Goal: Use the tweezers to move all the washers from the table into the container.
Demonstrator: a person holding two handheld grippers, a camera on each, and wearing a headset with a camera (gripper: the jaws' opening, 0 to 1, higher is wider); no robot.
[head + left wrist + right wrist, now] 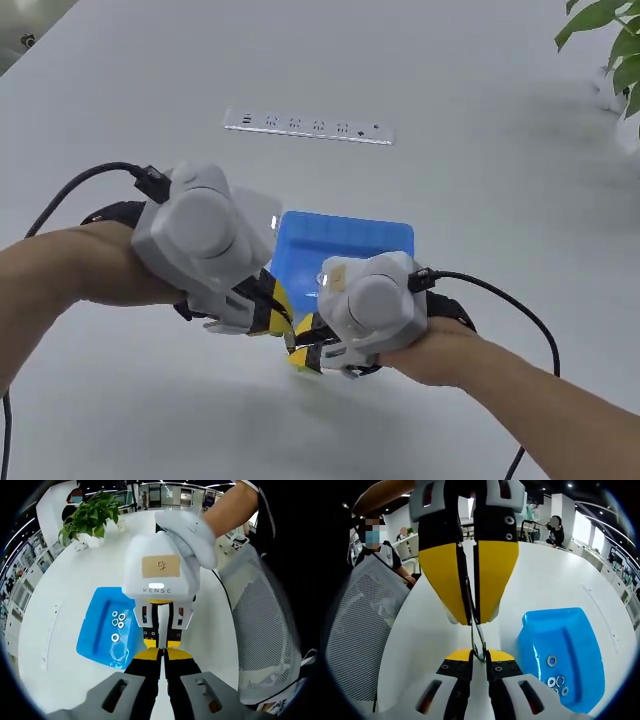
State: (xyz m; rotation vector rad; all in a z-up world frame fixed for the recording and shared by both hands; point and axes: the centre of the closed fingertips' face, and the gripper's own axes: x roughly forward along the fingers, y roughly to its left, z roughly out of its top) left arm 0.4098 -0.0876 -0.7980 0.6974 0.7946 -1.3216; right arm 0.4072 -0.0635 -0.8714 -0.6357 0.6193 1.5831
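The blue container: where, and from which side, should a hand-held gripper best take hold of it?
Probably the side wall of the blue container, from above, one jaw inside and one outside. It lies flat and open-topped, so the thin rim is its graspable edge; keep off the washers on its floor.

1. The washers (118,622) are lying in the container (345,240).
2. The power strip (308,127) is lying behind the container on the table (480,150).
3. The left gripper (161,655) and right gripper (478,657) are meeting tip to tip before the container, with the tweezers (476,630) lying between them.
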